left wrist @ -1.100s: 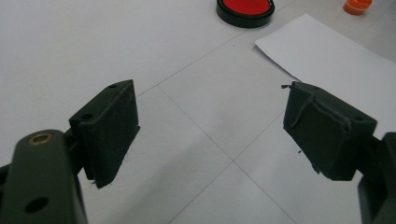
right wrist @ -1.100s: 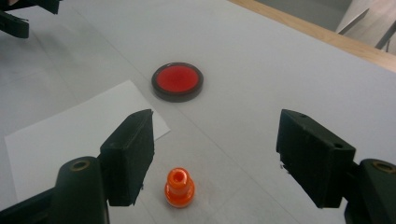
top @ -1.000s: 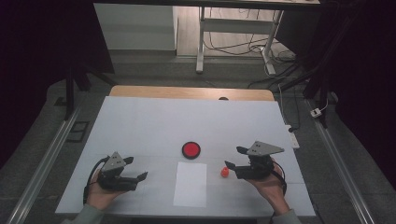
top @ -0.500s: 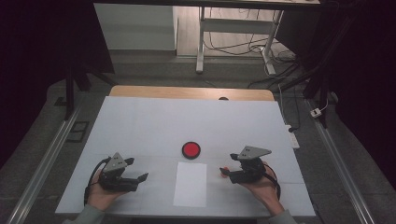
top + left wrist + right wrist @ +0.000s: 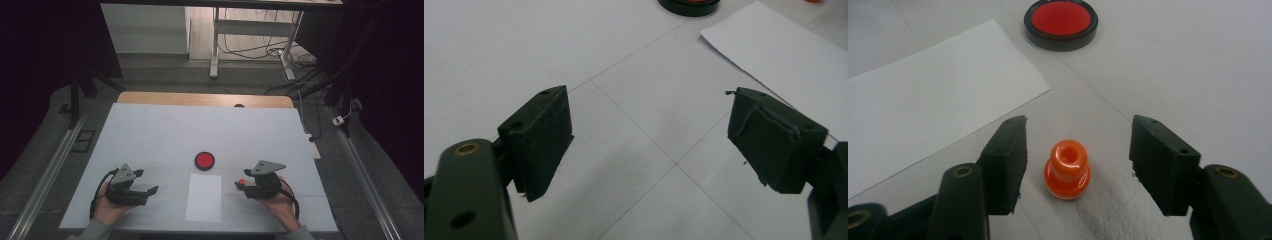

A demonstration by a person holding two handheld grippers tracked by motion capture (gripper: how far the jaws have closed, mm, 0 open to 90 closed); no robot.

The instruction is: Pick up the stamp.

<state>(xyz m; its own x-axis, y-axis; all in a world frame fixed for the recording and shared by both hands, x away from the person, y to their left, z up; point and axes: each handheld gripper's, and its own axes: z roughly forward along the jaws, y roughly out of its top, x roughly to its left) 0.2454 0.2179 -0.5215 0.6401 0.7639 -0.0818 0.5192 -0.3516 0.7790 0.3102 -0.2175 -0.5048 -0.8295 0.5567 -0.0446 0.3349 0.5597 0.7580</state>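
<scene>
The right gripper (image 5: 1075, 165) has its jaws partly spread around a small orange peg (image 5: 1067, 169), which stands upright on the white table (image 5: 165, 135) between them; a gap shows on each side of the peg, so the pads are not yet pressing on it. These jaws have just been closing, with the peg between them. In the high view the right gripper (image 5: 243, 184) sits at the near right of the table, just right of the white sheet of paper (image 5: 204, 197), and the peg (image 5: 241, 180) shows as an orange dot at the jaw tips. The left gripper (image 5: 649, 140) has its jaws released and spread wide over bare table, nothing between them; in the high view it (image 5: 150, 187) rests at the near left. A round red button (image 5: 204, 160) in a black ring lies just beyond the paper's far edge. Against the earlier frames, the right gripper has come down around the peg, which then lay clear beside the jaws, while the left gripper is where it was.
</scene>
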